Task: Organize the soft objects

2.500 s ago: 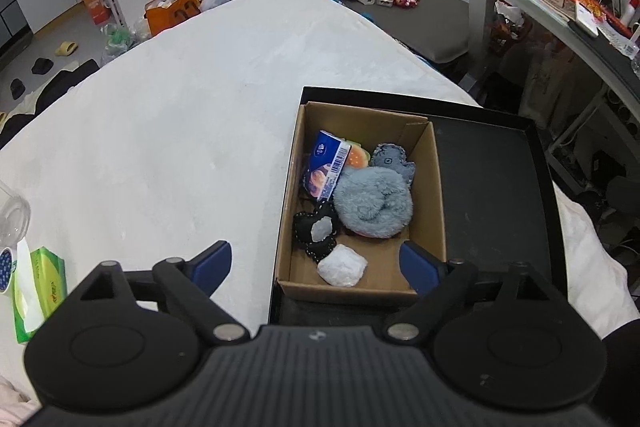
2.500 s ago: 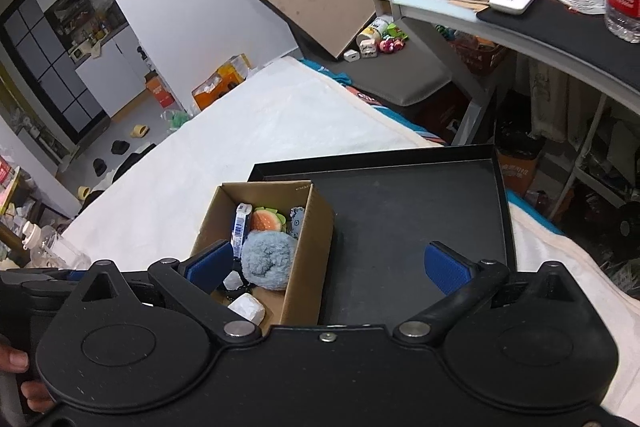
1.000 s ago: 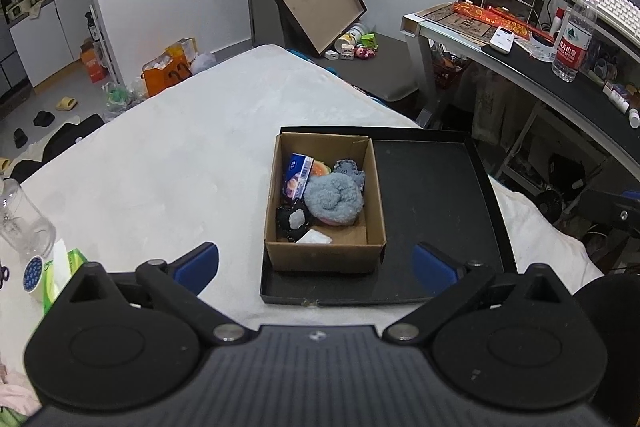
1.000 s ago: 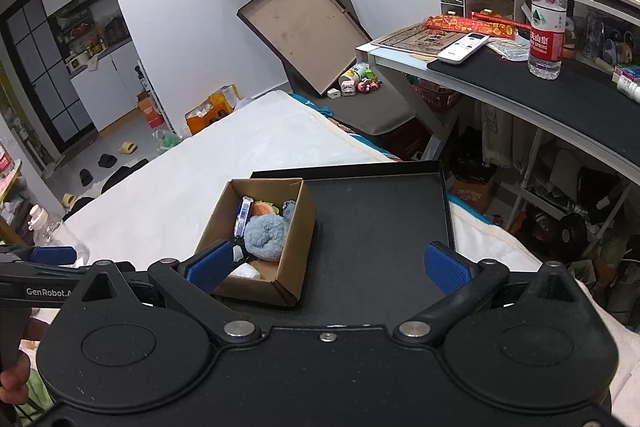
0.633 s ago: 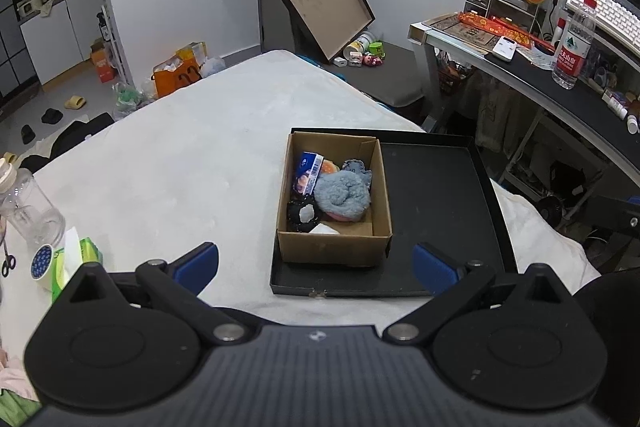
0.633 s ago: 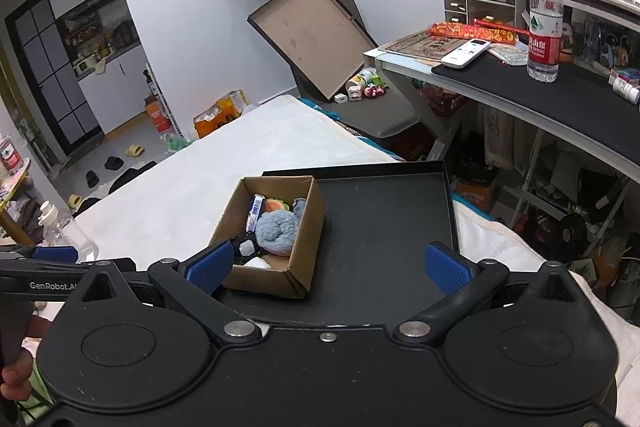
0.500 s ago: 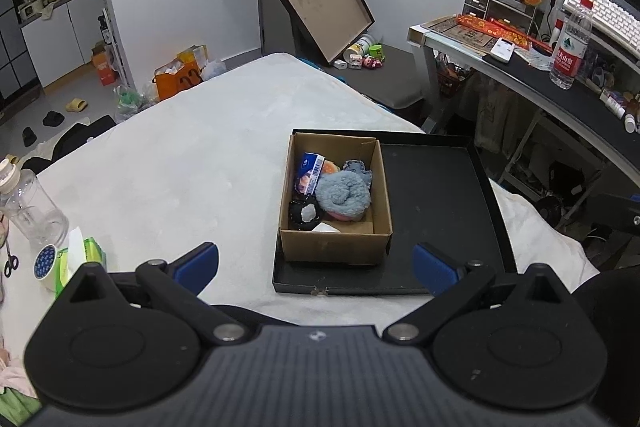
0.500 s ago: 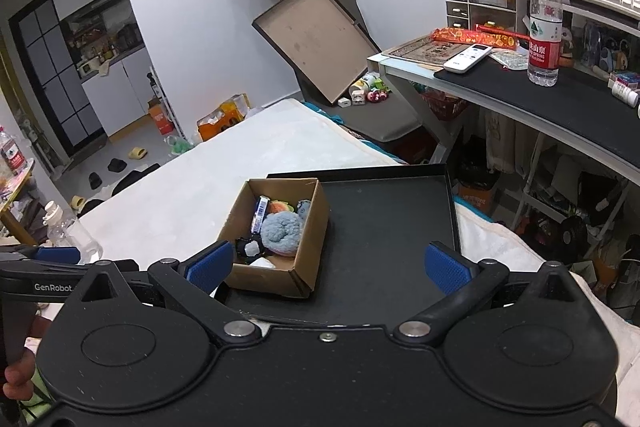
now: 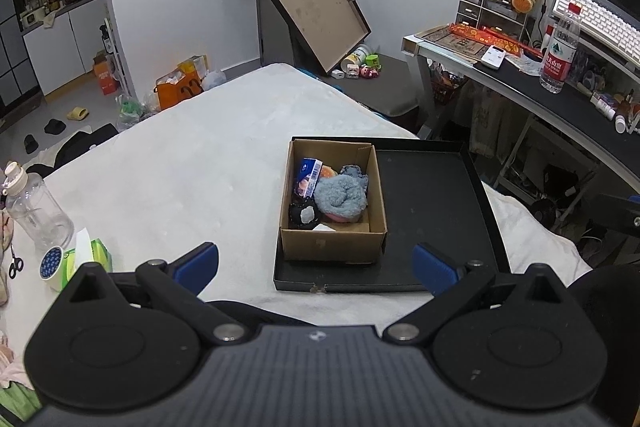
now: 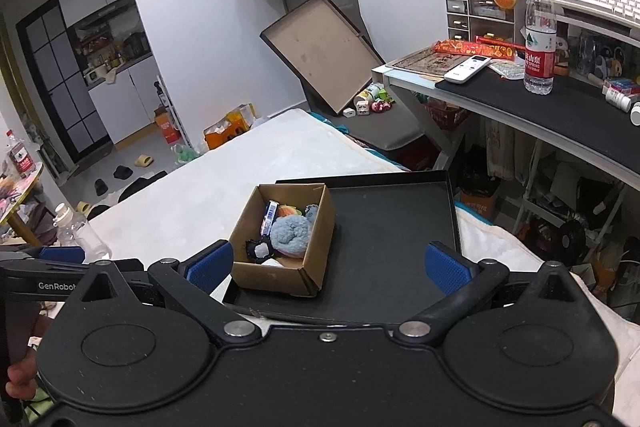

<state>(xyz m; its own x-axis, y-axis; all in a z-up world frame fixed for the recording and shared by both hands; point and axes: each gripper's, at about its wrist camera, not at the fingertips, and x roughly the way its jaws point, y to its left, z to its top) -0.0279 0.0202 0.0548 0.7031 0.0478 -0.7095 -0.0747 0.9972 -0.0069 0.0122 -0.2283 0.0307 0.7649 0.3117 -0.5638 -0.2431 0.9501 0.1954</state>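
**Soft toys sit in the box**

The left gripper (image 9: pixel 315 266) and right gripper (image 10: pixel 327 263) both have jaws spread wide, holding nothing. The soft toys (image 9: pixel 340 195) lie inside the cardboard box (image 9: pixel 333 247), which stands on the black tray (image 9: pixel 432 195).

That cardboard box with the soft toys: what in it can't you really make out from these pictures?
- Pink item, left wrist view: mostly hidden under the blue fluffy toy.
- White item, both views: cut off by the cardboard box front wall.
- Blue packet print: too small to read.
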